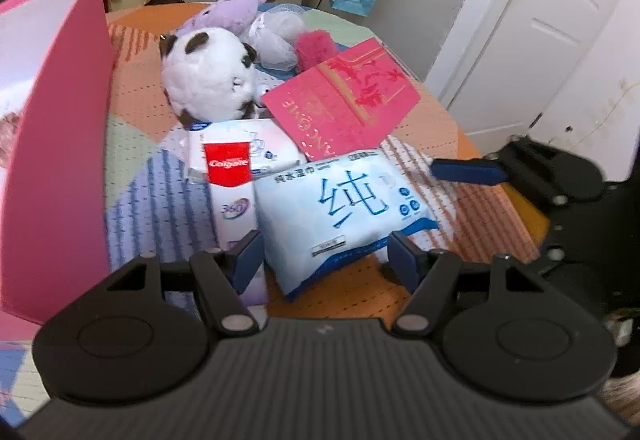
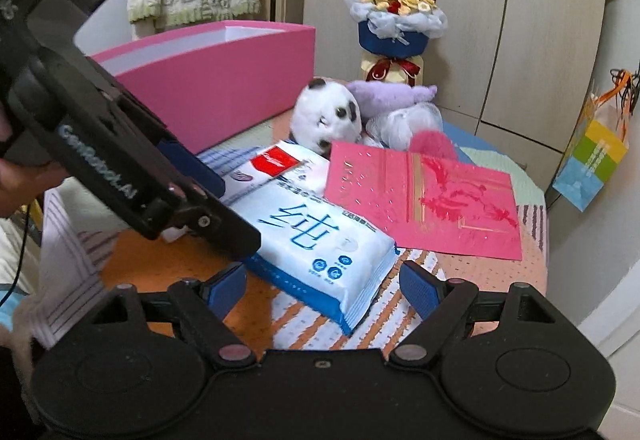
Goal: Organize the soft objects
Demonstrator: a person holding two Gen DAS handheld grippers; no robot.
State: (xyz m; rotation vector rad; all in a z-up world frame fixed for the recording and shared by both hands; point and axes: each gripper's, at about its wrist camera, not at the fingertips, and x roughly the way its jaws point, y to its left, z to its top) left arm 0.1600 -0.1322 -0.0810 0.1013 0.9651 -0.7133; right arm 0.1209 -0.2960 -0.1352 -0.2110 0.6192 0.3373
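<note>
Through the left wrist camera, our left gripper (image 1: 326, 260) stands spread around the near end of the wipes pack (image 1: 344, 216); the pads flank it but we see no squeeze yet. The pack lies on the quilt (image 1: 136, 112), touching the Colgate box (image 1: 230, 176) on its left, with the red envelope (image 1: 344, 108) overlapping its far edge. The panda (image 1: 210, 76) sits behind, and the pink box (image 1: 60, 160) rises just beside us on the left.

Through the right wrist camera, our right gripper (image 2: 322, 284) is spread wide over the pack's near corner (image 2: 352, 316), gripping nothing. The left gripper's body (image 2: 120, 168) crosses over the pack's other end.

We judge the risks thus: a soft, slick pack may sag or slip from an end pinch; lifting could drag the envelope along; and two grippers crowding one pack may collide.
</note>
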